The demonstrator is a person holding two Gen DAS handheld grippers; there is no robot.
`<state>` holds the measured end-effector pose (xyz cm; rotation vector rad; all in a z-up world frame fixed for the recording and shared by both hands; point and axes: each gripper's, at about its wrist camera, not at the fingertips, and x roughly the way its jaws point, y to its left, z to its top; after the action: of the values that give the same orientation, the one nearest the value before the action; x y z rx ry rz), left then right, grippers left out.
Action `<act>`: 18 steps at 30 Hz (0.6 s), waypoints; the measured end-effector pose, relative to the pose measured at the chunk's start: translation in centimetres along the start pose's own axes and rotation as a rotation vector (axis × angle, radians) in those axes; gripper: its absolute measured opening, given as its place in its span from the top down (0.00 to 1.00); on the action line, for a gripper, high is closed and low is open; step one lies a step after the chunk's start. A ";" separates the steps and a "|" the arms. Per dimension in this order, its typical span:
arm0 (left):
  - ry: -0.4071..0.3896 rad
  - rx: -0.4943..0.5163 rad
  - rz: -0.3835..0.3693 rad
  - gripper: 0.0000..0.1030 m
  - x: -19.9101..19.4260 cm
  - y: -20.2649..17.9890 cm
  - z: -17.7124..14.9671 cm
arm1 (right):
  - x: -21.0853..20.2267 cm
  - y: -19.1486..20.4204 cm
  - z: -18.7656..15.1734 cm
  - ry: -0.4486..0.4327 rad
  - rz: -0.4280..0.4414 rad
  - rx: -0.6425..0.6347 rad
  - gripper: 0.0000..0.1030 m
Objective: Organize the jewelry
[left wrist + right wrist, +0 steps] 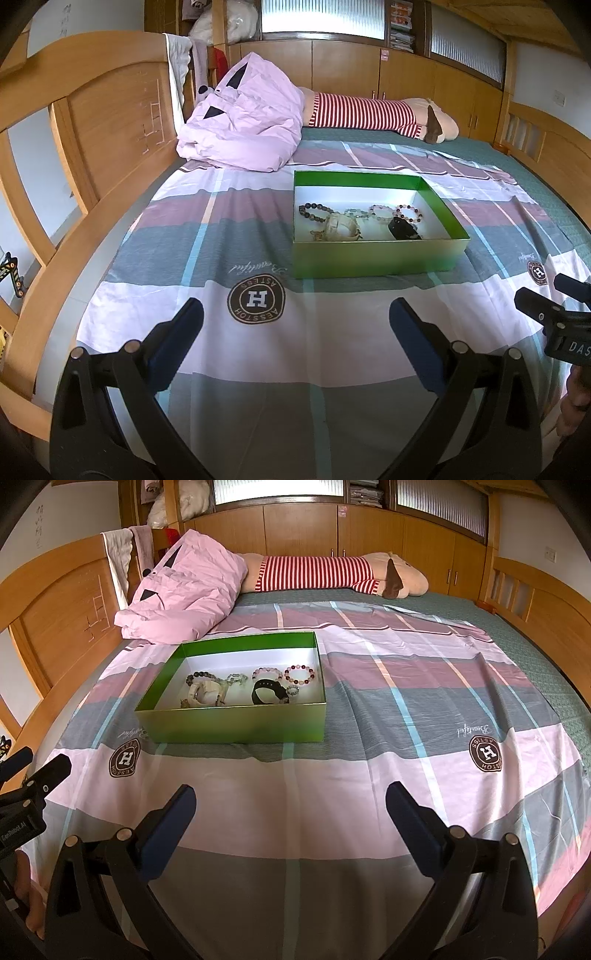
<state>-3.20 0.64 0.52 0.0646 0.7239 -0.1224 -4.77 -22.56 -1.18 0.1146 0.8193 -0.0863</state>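
A green box (373, 256) (236, 725) with a white floor sits on the striped bedsheet, ahead of both grippers. Inside lie a dark bead bracelet (314, 211) (197, 676), a pale watch or bangle (341, 227) (205, 694), pink bead bracelets (408, 212) (301, 674), a black band (402, 229) (266, 694) and a small ring (292, 691). My left gripper (295, 323) is open and empty over the sheet, near side of the box. My right gripper (290, 803) is open and empty, right of the left one; it shows in the left wrist view (543, 299).
A crumpled pink quilt (243, 122) (184, 590) and a long striped plush toy (369, 110) (332, 572) lie at the far side of the bed. A wooden headboard (92, 122) runs along the left. Wooden cabinets (369, 539) stand behind.
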 end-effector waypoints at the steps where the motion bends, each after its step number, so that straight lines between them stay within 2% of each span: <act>1: 0.000 -0.001 0.000 0.02 0.0 0.0 0.0 | 0.0 0.0 0.0 0.000 -0.001 0.000 0.01; 18: 0.008 -0.005 -0.010 0.02 0.1 0.0 0.0 | 0.0 0.0 -0.1 0.008 -0.006 0.008 0.01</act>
<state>-3.19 0.64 0.44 0.0567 0.7323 -0.1303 -4.80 -22.55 -1.26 0.1200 0.8275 -0.0953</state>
